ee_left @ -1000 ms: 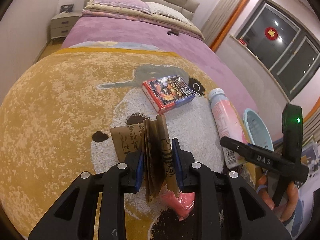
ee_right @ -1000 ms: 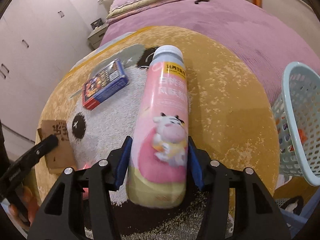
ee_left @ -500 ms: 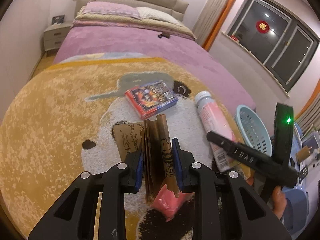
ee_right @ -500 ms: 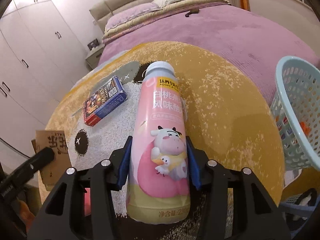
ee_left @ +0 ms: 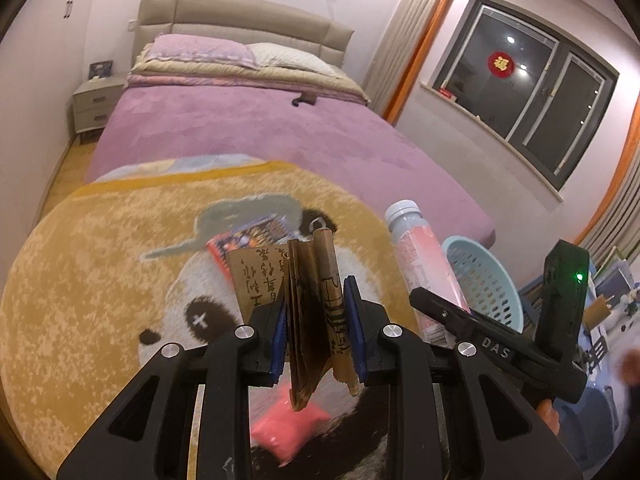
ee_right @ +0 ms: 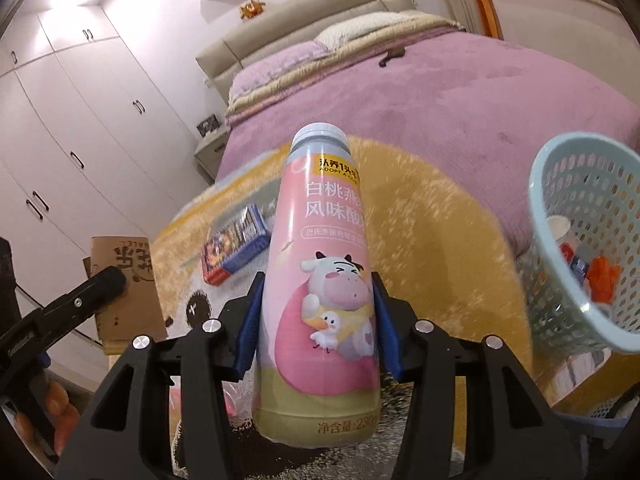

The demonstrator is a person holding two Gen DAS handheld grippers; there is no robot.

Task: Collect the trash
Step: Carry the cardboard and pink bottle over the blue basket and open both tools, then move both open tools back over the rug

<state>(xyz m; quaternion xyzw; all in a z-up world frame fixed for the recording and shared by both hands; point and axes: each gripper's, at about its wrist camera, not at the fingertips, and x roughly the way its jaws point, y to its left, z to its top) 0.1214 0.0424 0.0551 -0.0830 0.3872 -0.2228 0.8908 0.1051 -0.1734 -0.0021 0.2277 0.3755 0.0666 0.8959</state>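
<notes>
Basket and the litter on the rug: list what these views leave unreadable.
- Basket contents: right wrist view, mesh wall and frame edge hide most.
- Printed box: left wrist view, blurred, held cardboard covers part.
- Pink wrapper: left wrist view, left gripper overlaps it.

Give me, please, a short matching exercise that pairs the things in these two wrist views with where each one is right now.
Things:
1. pink yogurt drink bottle
2. folded brown cardboard
3. red and blue printed box
4. orange scrap

Places:
A. lying on the panda rug
B. inside the light blue mesh basket
C. clamped in the right gripper
D. clamped in the left gripper

Pairs: 1-C, 2-D, 3-A, 4-B
</notes>
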